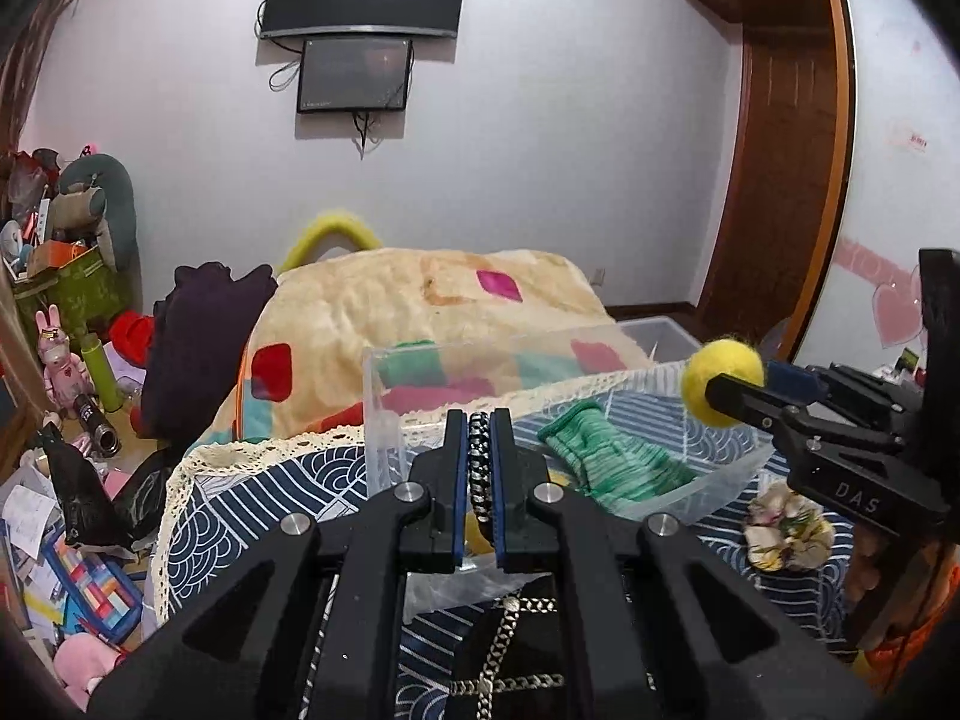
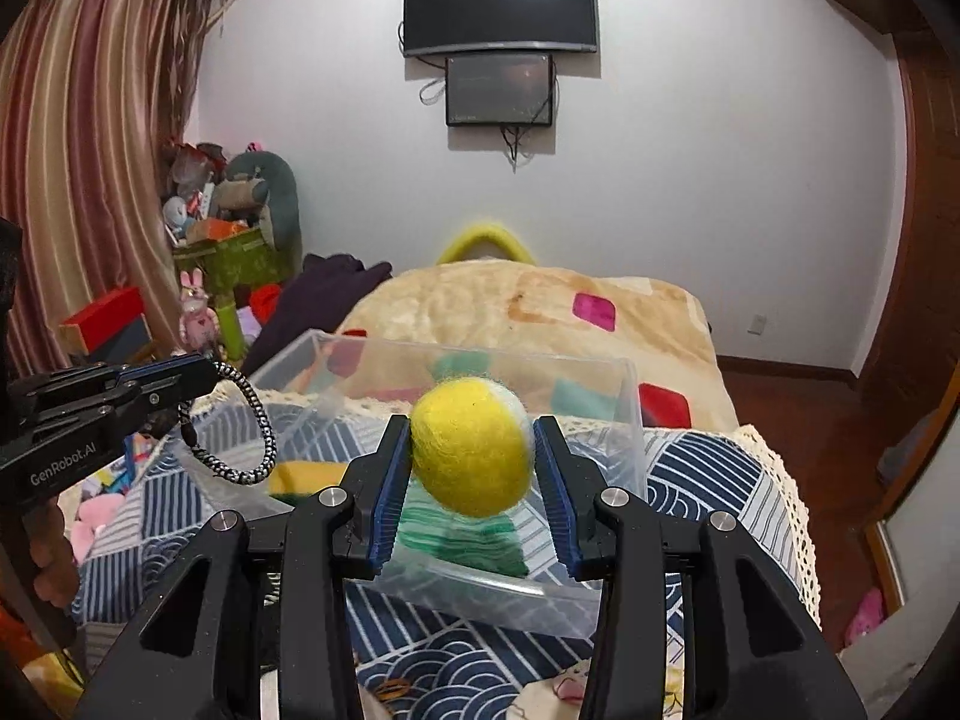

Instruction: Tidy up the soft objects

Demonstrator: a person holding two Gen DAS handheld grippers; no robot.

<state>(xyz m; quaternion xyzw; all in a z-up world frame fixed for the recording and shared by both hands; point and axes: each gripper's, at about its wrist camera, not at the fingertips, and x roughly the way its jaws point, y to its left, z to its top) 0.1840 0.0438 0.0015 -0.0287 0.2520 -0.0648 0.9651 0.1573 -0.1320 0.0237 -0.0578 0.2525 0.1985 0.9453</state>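
Note:
My left gripper (image 1: 479, 438) is shut on a black-and-white braided hair tie (image 1: 480, 468), which hangs as a loop in the right wrist view (image 2: 252, 438), at the left end of a clear plastic box (image 1: 384, 396). My right gripper (image 2: 474, 450) is shut on a yellow and white felt ball (image 2: 471, 447), held above the box (image 2: 624, 420); the ball also shows in the left wrist view (image 1: 720, 378). A green knitted piece (image 1: 606, 462) lies inside the box, with a yellow item (image 2: 300, 477) beside it.
The box stands on a blue-and-white patterned cloth (image 1: 240, 504) with a lace edge. A floral scrunchie (image 1: 786, 531) lies on the cloth right of the box. A cream blanket (image 1: 420, 300) covers the bed behind. Toys and clutter (image 1: 66, 396) fill the floor at left.

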